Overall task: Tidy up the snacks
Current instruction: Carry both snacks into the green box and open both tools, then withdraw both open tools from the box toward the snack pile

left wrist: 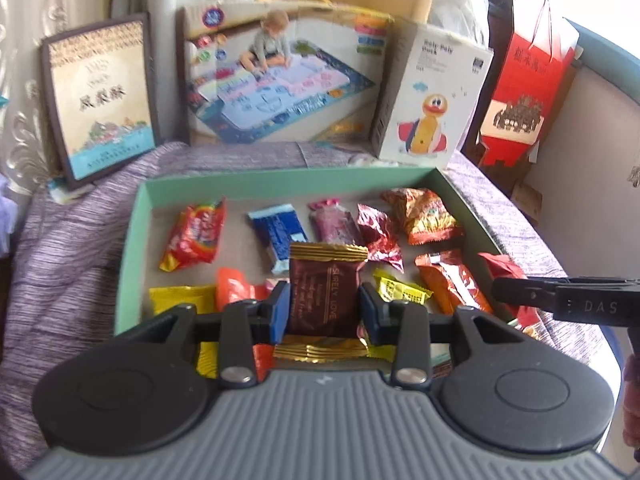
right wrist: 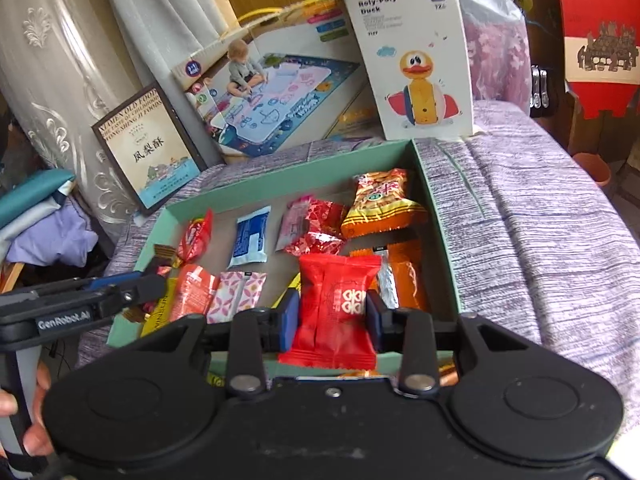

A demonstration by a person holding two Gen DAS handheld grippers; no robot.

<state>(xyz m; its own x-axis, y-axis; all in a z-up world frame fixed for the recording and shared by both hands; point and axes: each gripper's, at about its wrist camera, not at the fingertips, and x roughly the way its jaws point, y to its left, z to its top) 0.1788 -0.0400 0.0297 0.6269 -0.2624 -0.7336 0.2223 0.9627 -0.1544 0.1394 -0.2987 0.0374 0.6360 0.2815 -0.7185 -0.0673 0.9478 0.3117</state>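
Observation:
My left gripper (left wrist: 323, 309) is shut on a brown snack packet with gold ends (left wrist: 323, 292), held above the near part of a green tray (left wrist: 280, 182). My right gripper (right wrist: 333, 316) is shut on a red snack packet (right wrist: 338, 308), held over the tray's near right part (right wrist: 438, 236). Several wrapped snacks lie in the tray: a red bag (left wrist: 194, 234), a blue bar (left wrist: 278, 234), an orange bag (left wrist: 422, 214). The right gripper shows at the right in the left wrist view (left wrist: 516, 290). The left gripper shows at the left in the right wrist view (right wrist: 148, 284).
The tray sits on a purple striped cloth (right wrist: 540, 220). Behind it stand a framed pastry box (left wrist: 100, 96), a play-mat box (left wrist: 280, 80) and a duck toy box (right wrist: 412, 56). A red paper bag (left wrist: 528, 88) hangs at the right.

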